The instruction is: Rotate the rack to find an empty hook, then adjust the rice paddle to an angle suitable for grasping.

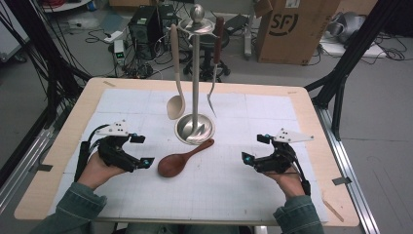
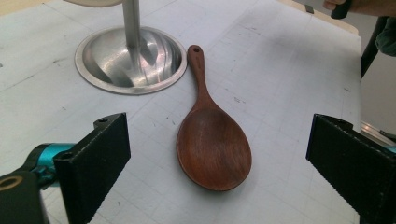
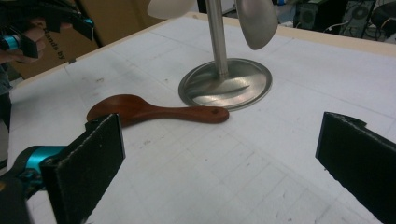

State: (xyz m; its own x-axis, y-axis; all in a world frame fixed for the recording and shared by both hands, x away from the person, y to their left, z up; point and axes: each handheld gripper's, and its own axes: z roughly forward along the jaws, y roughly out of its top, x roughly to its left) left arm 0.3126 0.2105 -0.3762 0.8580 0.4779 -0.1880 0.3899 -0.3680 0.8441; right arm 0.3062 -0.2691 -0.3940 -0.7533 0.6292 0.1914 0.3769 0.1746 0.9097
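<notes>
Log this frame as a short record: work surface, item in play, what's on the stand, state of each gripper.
surface: white gridded mat on a wooden table
item in play: brown wooden spoon, lying flat, handle tip by the stand's base
stand: metal utensil stand, with a beige ladle and a fork hanging
left gripper: open, empty, beside the spoon's bowl
right gripper: open, empty, apart from the spoon

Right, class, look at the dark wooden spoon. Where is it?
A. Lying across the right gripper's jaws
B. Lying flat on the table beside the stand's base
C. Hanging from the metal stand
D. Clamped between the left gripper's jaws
B: the wooden spoon lies flat on the table, its handle tip by the stand's base, while both open grippers sit apart from it.
</notes>
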